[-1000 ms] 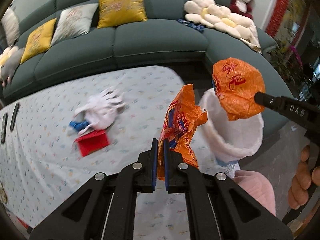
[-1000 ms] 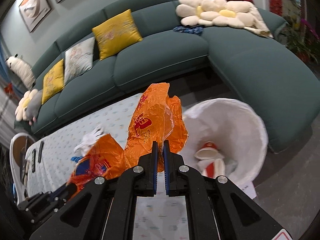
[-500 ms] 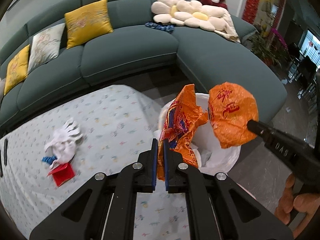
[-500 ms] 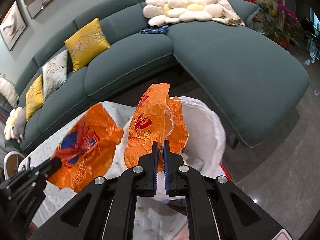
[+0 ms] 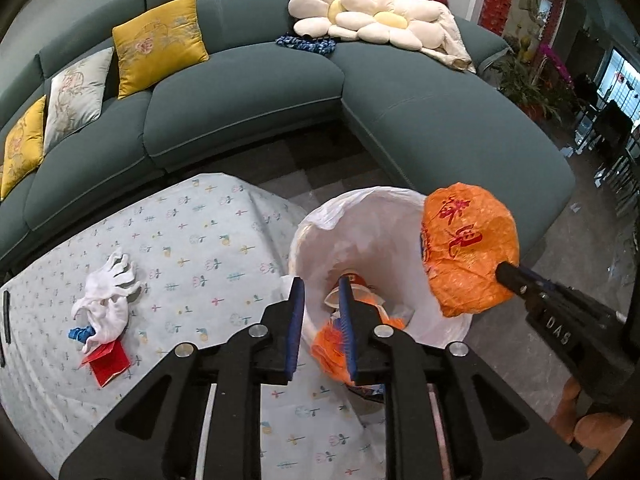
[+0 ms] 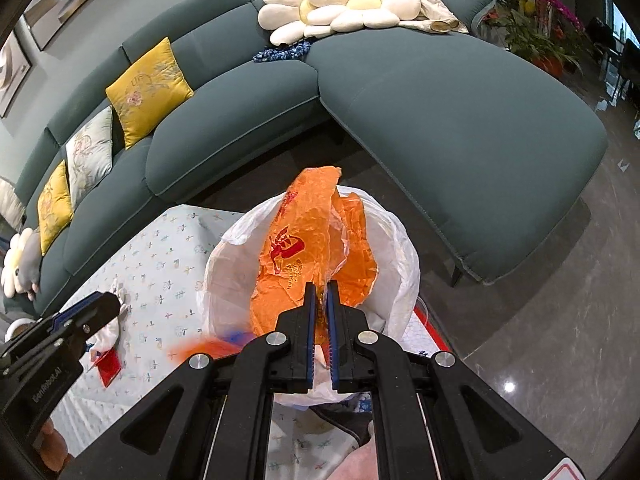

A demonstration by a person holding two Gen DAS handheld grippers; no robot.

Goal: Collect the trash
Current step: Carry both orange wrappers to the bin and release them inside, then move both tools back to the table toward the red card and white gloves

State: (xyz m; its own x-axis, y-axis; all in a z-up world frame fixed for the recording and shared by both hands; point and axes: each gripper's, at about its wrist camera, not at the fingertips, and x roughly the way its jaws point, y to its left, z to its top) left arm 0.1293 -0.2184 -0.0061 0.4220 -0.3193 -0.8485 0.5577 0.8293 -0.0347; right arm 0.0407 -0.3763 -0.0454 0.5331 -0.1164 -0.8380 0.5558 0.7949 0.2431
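Note:
My left gripper (image 5: 321,308) hangs over the white-lined trash bin (image 5: 404,216), and its jaws are opening. The orange wrapper (image 5: 330,346) it held is a blur dropping away below the fingertips into the bin, no longer pinched. A cup and other scraps lie inside the bin. My right gripper (image 6: 319,292) is shut on a second crumpled orange wrapper (image 6: 316,248), held above the bin's liner (image 6: 404,264). From the left wrist view that wrapper (image 5: 468,256) hovers over the bin's right rim. The left gripper (image 6: 100,306) shows at the left edge of the right wrist view.
A table with a flowered cloth (image 5: 192,240) stands left of the bin. On it lie a white glove (image 5: 108,296), a blue scrap (image 5: 80,334) and a red paper (image 5: 106,366). A teal corner sofa (image 5: 248,92) with cushions runs behind. A hand (image 5: 592,420) grips the right tool.
Both grippers travelled from over the table to above the bin. The left jaws have parted and their orange wrapper has slipped out downward. The right gripper keeps its wrapper.

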